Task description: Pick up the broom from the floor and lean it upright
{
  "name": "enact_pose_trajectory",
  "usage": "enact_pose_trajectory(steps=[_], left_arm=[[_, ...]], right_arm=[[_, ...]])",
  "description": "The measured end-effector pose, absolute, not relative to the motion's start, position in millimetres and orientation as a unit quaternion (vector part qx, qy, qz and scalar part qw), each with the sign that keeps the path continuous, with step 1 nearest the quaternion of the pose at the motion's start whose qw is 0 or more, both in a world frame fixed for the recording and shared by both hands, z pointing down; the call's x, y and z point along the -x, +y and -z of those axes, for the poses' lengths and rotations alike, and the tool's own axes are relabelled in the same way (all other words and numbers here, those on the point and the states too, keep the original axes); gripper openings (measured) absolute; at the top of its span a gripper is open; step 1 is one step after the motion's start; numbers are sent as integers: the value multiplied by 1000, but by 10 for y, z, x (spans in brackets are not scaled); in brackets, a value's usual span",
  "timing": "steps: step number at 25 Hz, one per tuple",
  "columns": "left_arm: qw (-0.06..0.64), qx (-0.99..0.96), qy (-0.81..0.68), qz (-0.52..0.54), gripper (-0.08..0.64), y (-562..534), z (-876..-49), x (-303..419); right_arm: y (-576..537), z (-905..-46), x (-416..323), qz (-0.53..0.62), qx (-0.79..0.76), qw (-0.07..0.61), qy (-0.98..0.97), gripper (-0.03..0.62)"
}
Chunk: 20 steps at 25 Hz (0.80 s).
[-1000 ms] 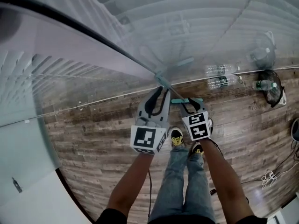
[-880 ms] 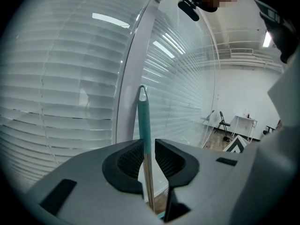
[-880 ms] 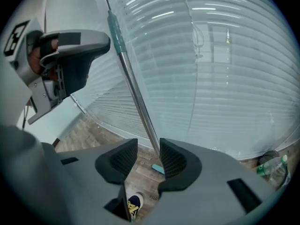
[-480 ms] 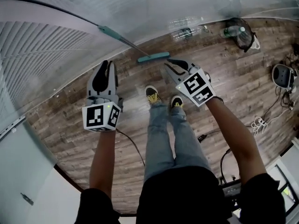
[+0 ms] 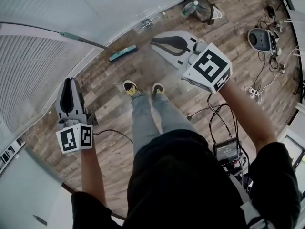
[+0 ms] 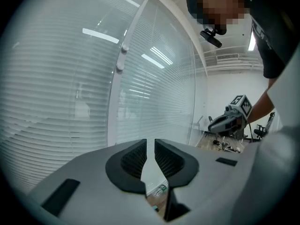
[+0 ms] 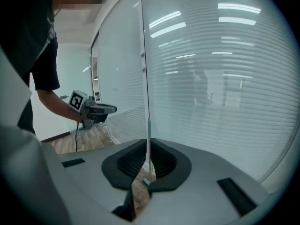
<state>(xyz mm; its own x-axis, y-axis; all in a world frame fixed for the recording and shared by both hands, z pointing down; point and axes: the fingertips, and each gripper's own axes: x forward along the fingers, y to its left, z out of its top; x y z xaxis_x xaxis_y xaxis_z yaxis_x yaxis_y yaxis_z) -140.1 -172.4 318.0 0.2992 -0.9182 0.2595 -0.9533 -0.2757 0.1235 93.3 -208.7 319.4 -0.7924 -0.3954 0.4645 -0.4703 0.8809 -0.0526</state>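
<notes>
The broom leans on the glass wall with blinds. Its teal head (image 5: 123,53) rests on the wood floor and its thin handle (image 5: 81,39) runs up to the left. No gripper touches it. My left gripper (image 5: 70,84) is held well to the broom's left, shut down to a thin slit with nothing in it (image 6: 150,146). My right gripper (image 5: 156,43) hangs to the right of the broom head. Its jaws have just been closing and are empty (image 7: 147,149). Through them the far broom handle (image 7: 149,125) shows upright against the glass.
Water bottles (image 5: 147,23) lie at the foot of the wall, with a fan (image 5: 200,6) beside them. A round grey device (image 5: 261,37) and loose cables (image 5: 267,78) are on the floor at the right. The person's shoes (image 5: 131,87) stand just behind the broom head.
Both grippers have risen and drawn back from the broom, which stays leaning on the glass. The right jaws went from wide open to nearly closed. The head view swung down and right.
</notes>
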Motion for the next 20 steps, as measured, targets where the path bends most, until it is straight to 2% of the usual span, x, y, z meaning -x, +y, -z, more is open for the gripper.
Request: enact_pose_trajectory(steps=[10, 20], left_arm=[[95, -820, -564, -15, 64, -1086, -1880, 347], [52, -823, -566, 2, 64, -514, -1177, -210]], right_arm=[[-1432, -1486, -1901, -43, -332, 89, -938, 40], [-977, -1066, -2489, -45, -392, 24, -919, 40]])
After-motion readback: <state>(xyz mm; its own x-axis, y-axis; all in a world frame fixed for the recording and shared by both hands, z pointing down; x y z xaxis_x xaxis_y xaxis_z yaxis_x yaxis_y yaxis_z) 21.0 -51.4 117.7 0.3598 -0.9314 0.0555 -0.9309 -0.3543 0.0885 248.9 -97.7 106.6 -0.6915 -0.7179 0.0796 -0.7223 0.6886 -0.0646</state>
